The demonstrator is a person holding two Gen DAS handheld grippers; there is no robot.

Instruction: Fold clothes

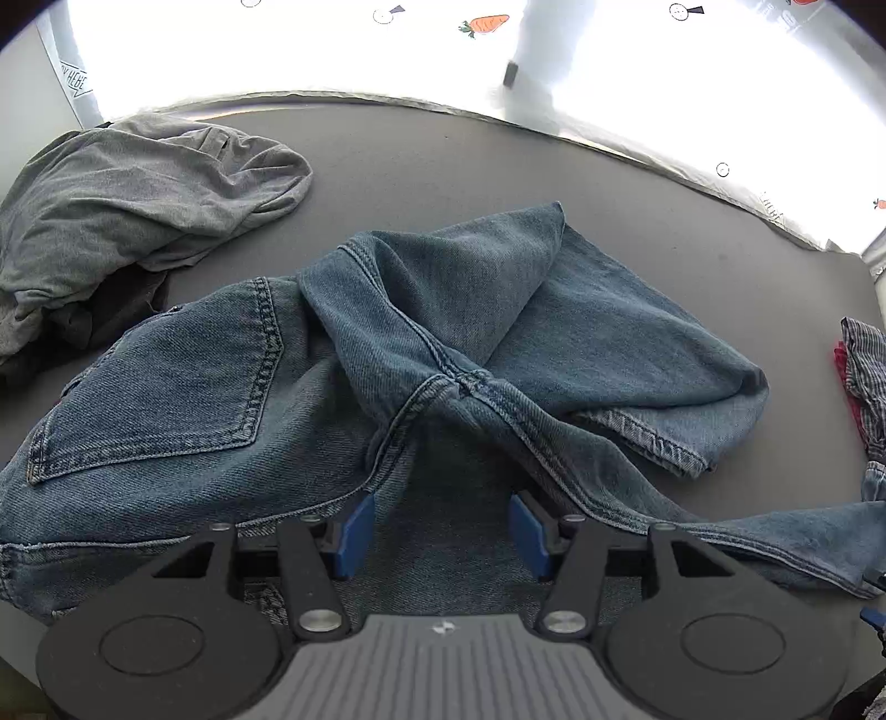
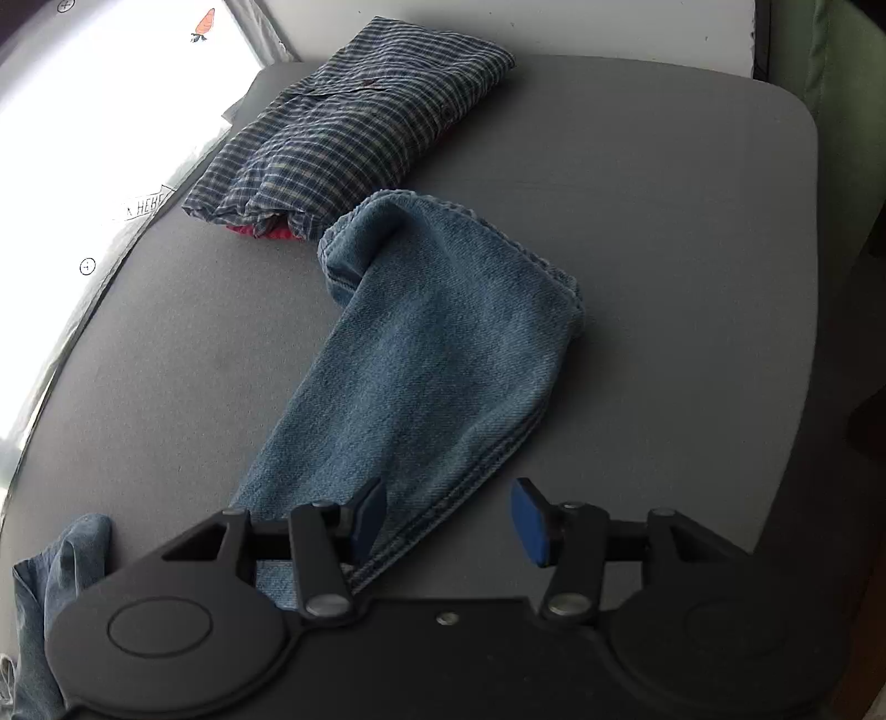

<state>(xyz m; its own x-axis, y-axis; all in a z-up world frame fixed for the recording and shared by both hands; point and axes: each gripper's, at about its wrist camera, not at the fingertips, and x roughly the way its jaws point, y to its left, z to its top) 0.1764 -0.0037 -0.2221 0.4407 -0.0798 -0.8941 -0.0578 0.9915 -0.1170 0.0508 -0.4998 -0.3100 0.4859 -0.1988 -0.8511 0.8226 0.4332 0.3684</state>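
Observation:
A pair of blue jeans [image 1: 221, 387] lies crumpled on the dark grey table [image 1: 415, 160], back pocket facing up at the left and the legs twisted across each other to the right. My left gripper [image 1: 441, 526] hovers open over the crotch seam, denim below the gap and neither blue pad pressing on it. In the right wrist view one jeans leg [image 2: 443, 343] stretches away, its hem curled at the far end. My right gripper [image 2: 448, 520] stands open at the near end of that leg, whose stitched edge passes by the left finger.
A crumpled grey garment [image 1: 138, 194] lies at the table's back left. A blue plaid shirt [image 2: 354, 122] sits on something red [image 2: 260, 231] at the far side, next to the leg's hem. Bright white sheeting with carrot prints [image 1: 487, 23] borders the table.

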